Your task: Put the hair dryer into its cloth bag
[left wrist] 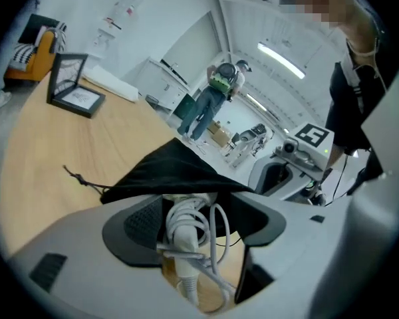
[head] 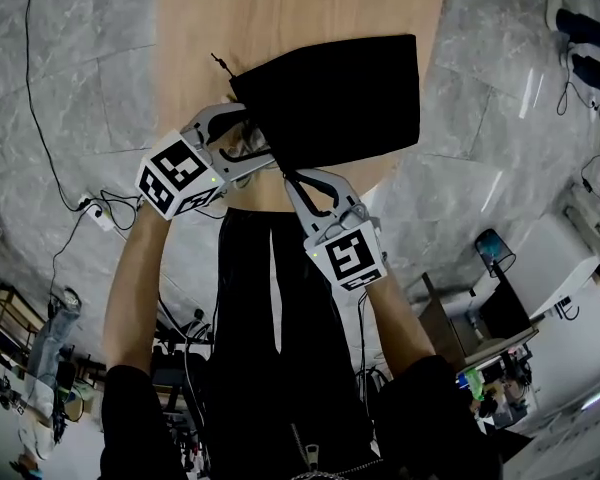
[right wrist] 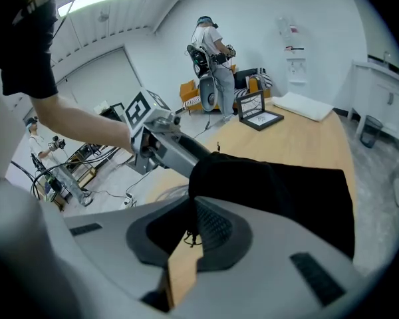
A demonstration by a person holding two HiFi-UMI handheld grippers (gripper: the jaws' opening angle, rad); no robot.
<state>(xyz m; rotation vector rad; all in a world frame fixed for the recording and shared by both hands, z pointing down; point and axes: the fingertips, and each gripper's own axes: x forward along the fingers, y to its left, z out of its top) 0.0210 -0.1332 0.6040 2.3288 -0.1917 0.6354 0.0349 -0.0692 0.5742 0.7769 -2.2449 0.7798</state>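
The black bag (head: 340, 98) lies flat on the wood table (head: 280, 18), at 12 o'clock from your hands. Your left gripper (head: 245, 140) is at the bag's 8 o'clock corner, where the mouth is. Its jaws are spread wide. Between them sits a white cord (left wrist: 186, 228), looped in a bundle and poking out of the bag's mouth, but the pads do not press on it. The cord is the only part of the dryer that shows; the bag hides the rest. Your right gripper (head: 290, 173) is at the bag's 6 o'clock edge. Its jaws are almost together, and they pinch the black cloth of the rim. A thin black string (head: 220, 63) sticks out at the bag's 10 o'clock corner. The only print you can see is the black and white squares on the left cube (head: 177, 175) and the right cube (head: 345, 256).
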